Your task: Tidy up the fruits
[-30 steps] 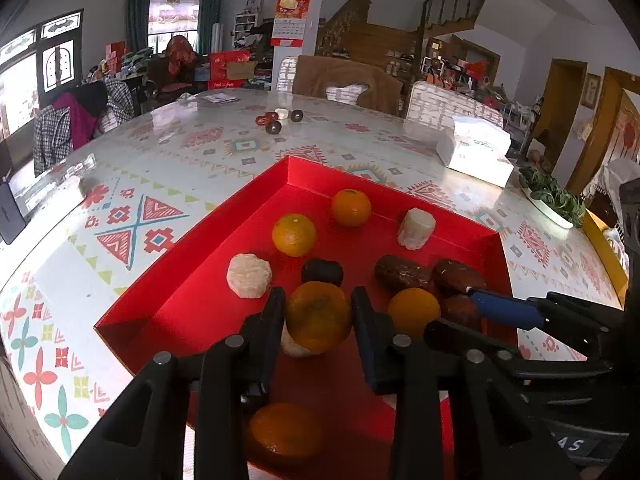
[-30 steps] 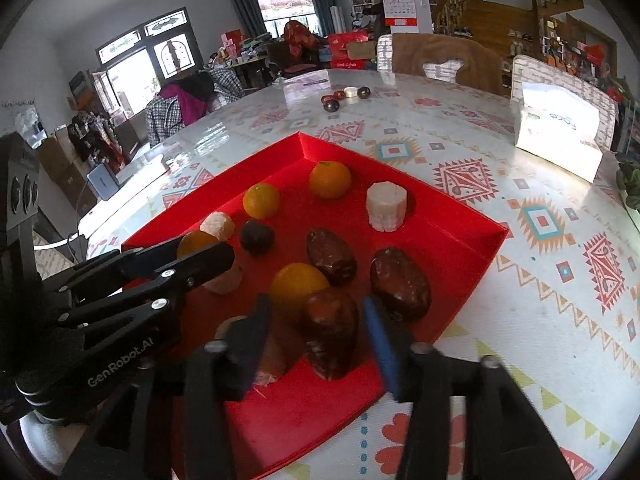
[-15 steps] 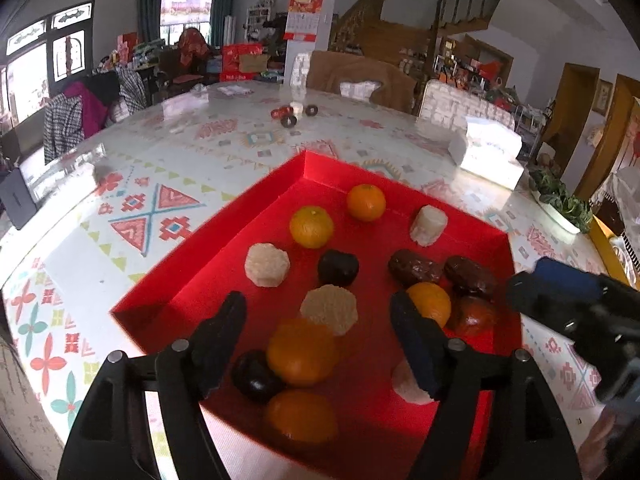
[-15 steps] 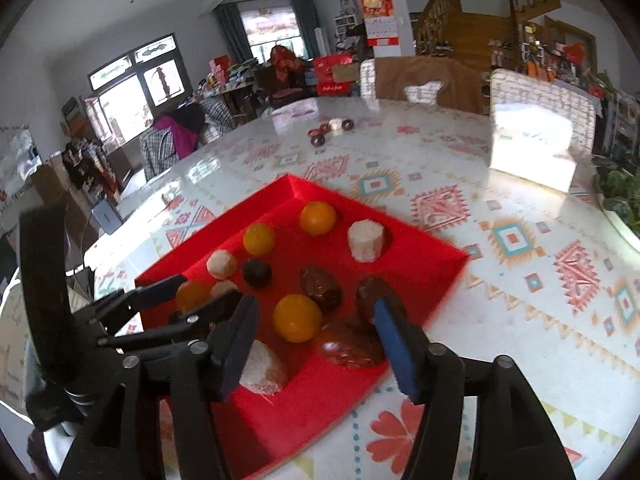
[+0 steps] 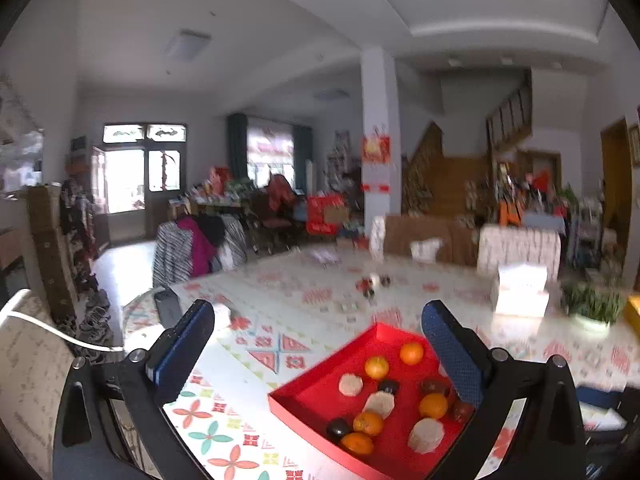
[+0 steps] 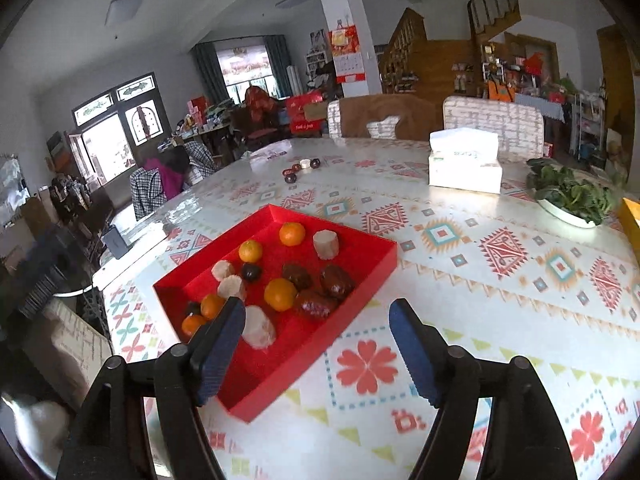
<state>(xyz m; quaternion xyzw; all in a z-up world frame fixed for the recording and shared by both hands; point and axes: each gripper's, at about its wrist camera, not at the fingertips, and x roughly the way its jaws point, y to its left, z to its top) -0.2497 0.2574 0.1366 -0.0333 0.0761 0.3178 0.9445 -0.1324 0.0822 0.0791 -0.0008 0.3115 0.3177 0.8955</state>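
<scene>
A red tray (image 6: pixel 372 268) (image 5: pixel 304 390) lies on the patterned table and holds several oranges (image 6: pixel 280 294) (image 5: pixel 433 405), dark brown dates (image 6: pixel 336 280), pale round pieces (image 6: pixel 259 327) (image 5: pixel 426 434) and small dark fruits (image 6: pixel 251 271). My left gripper (image 5: pixel 320 346) is raised and pulled back from the tray, its jaws opening wide with nothing between them. My right gripper (image 6: pixel 316 336) hovers over the tray's near corner, its jaws opening and nothing held; the dates lie just beyond its fingertips.
A white tissue box (image 6: pixel 464 164) and a dish of green leaves (image 6: pixel 570 194) stand at the far right of the table. A few small dark and pale fruits (image 6: pixel 300 168) lie loose at the far side. Chairs (image 6: pixel 384 118) line the far edge.
The left gripper let go of an orange in the tray, opened and rose back. The right gripper released a dark date, opened and pulled back and up.
</scene>
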